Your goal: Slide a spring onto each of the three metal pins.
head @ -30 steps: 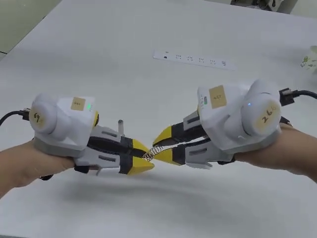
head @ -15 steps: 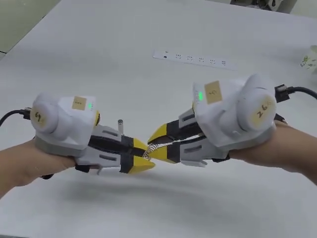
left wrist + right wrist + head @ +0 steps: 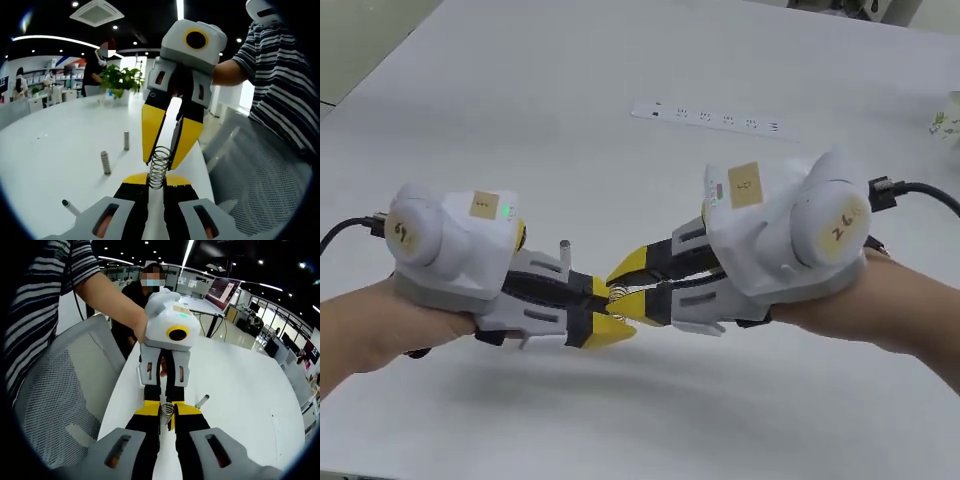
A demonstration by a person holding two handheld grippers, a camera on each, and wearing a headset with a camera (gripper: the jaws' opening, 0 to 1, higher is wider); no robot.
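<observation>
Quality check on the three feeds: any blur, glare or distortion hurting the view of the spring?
Head view: even light, soft shadow on the table, no blur; the spring is small, partly hidden between the tongs. Left gripper view: heavy fisheye bend, bright ceiling lights, spring sharp. Right gripper view: same bend, spring sharp.

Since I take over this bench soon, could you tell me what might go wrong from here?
The spring is pinched between the tips of the left gripper and the right gripper; a mistimed release could flick or drop it. The bare pin stands close by the left gripper, so a careless swing might knock it.
</observation>
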